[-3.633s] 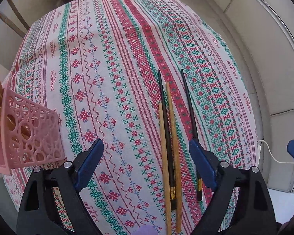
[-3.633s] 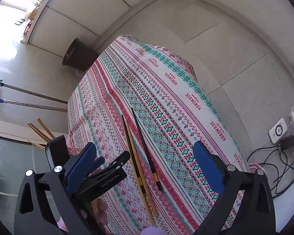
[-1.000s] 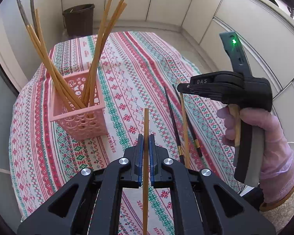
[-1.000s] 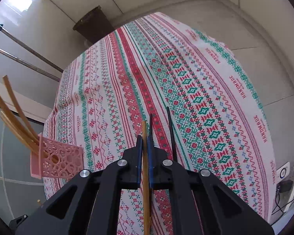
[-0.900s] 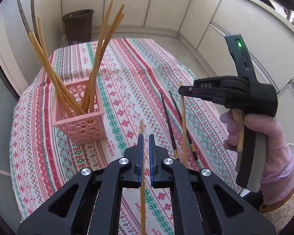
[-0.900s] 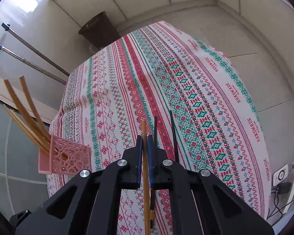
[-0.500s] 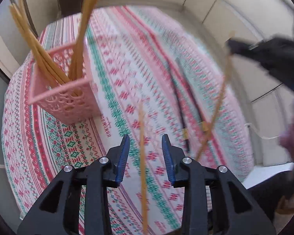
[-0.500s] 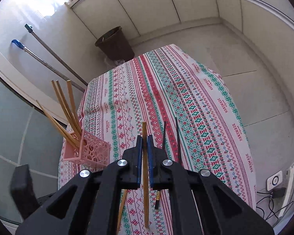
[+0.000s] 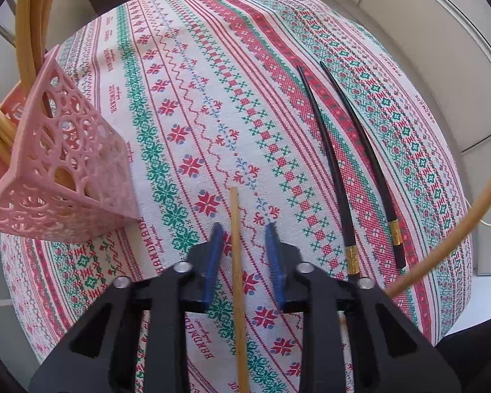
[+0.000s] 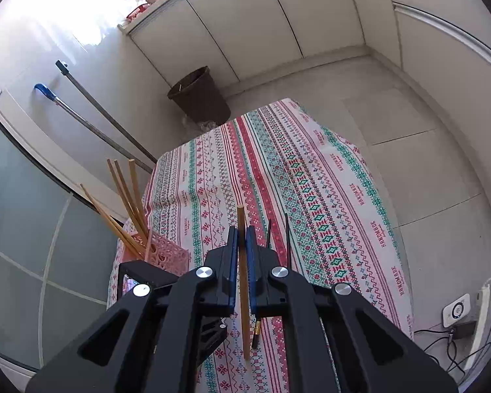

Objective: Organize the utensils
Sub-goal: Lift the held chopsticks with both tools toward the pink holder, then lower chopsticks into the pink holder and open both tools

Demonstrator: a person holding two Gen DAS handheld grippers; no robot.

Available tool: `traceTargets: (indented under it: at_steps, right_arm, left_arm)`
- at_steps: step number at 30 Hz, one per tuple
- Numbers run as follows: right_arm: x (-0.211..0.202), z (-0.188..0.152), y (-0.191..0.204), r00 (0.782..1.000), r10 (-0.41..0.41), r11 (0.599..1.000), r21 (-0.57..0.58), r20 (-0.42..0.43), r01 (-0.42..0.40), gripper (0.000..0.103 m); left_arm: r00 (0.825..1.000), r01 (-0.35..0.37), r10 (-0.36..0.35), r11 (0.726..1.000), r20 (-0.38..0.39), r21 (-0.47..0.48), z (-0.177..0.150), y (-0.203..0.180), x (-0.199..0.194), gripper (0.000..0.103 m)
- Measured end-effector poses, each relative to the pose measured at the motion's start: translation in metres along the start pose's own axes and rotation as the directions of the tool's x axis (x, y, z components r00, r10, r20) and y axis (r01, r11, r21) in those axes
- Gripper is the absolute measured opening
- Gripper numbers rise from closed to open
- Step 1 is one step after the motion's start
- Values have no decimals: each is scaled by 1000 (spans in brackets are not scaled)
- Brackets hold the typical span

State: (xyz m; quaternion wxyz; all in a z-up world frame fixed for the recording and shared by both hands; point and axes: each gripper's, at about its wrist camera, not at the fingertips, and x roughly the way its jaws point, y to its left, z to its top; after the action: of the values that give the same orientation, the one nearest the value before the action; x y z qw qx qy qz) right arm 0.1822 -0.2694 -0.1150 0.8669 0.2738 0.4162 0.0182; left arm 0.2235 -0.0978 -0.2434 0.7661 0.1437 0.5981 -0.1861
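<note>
A pink lattice basket [image 9: 68, 170] with several wooden chopsticks stands at the table's left; it also shows in the right wrist view [image 10: 162, 252]. My left gripper [image 9: 244, 229] is open, and a wooden chopstick [image 9: 237, 262] lies between its jaws on the cloth. Two black chopsticks [image 9: 337, 170] lie side by side to the right. My right gripper [image 10: 241, 232] is shut on a wooden chopstick [image 10: 243, 281], held high above the table; that stick curves in at the right of the left wrist view [image 9: 458, 229].
The table has a red, green and white patterned cloth [image 9: 245, 82]. A dark waste bin [image 10: 199, 96] stands on the floor beyond the table. Mop handles [image 10: 91, 111] lean on the wall at left. A power strip [image 10: 458, 311] lies on the floor at right.
My left gripper has opened and let go of its wooden chopstick, and moved down close to the cloth. My right gripper has risen with its chopstick.
</note>
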Motion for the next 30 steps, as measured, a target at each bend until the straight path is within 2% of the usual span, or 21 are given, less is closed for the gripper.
traceTargets:
  at_steps: [1,5,9,13,21,30]
  right_arm:
    - [-2,0,1,1000,3,1000,0,4,-3,5]
    - [-7,1,4,1000,3,1000,0,19,-3,5]
    - [-15,4,5,999,8,1000,2,47,-8,5]
    - [-24,6,10,997,19,1000,-3,69,-19,5]
    - [-45,9,24,992,47,999,-16,116,-45,5]
    - [-86,22,58,972,89,994,-88,218,-72,5]
  left_arm:
    - [1000,12,-11,1000,8,-6,-2,2,0,4]
    - [996,53,-50,998,72,-40,-11,11,-7,4]
    - [978,104,-94,994,188,-40,-24,23,-47,4]
    - [941,162,-147,986,304,-26,-31,34,-96,4]
    - [888,163,-148,987,436,4,-47,35,-151,4]
    - [790,171,-144,985,596,11,-53,46,-222,4]
